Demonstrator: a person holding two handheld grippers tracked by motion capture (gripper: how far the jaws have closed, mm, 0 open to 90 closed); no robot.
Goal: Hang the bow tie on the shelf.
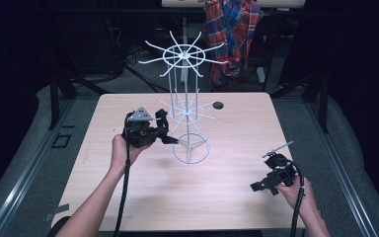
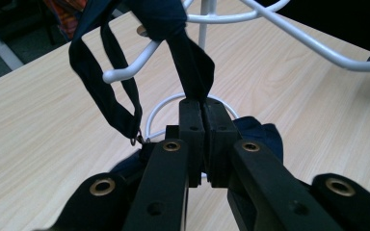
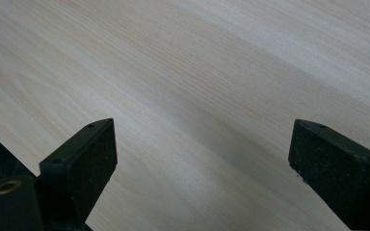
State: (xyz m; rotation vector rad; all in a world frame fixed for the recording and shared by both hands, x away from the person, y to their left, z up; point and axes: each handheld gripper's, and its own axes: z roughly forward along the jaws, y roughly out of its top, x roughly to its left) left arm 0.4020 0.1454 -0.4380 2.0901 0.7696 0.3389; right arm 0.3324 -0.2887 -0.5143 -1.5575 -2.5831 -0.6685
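You have a pale wooden table (image 1: 128, 197) in front of you, with a light grain running across it and a small dark round hole (image 1: 218, 105) near its far edge. A white wire rack (image 1: 185, 113) stands on it by its ring base (image 1: 191, 148), a little left of the middle. Just beside that ring, dark blue cloth (image 2: 262, 137) rests on the wood. Your side of the top shows bare wood.
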